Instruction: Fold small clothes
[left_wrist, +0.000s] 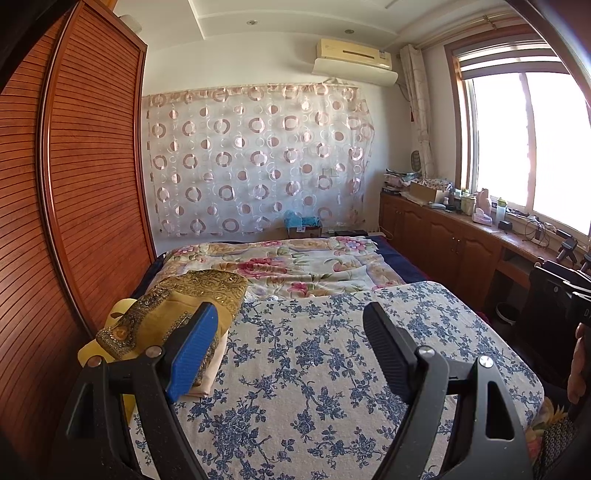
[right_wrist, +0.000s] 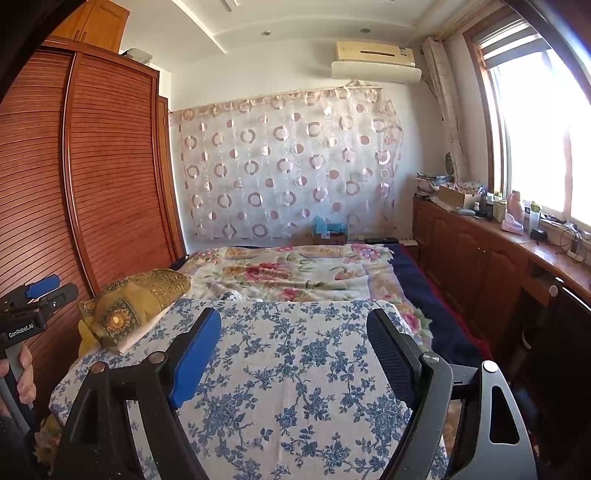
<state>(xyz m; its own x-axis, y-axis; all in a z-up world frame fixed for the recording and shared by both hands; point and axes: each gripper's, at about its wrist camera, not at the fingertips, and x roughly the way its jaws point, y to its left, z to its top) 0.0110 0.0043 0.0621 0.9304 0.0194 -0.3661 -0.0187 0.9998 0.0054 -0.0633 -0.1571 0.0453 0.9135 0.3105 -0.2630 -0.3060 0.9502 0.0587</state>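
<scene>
A folded pile of gold-patterned and cream clothes (left_wrist: 192, 306) lies at the left edge of a board covered in blue-flowered cloth (left_wrist: 314, 350). My left gripper (left_wrist: 291, 314) hovers open above that cloth, its blue finger in front of the pile, nothing between the fingers. In the right wrist view the same pile (right_wrist: 136, 306) sits at the far left of the flowered cloth (right_wrist: 295, 369). My right gripper (right_wrist: 295, 321) is open over the cloth's middle, empty. The left gripper (right_wrist: 40, 291) shows at the left edge, held by a hand (right_wrist: 24, 373).
The board rests on a bed with a pink-flowered quilt (left_wrist: 295, 262). A slatted wooden wardrobe (left_wrist: 74, 184) runs along the left. Low wooden cabinets (left_wrist: 443, 236) with clutter stand under the window at the right. A hand (left_wrist: 580, 362) holds the other gripper at the right edge.
</scene>
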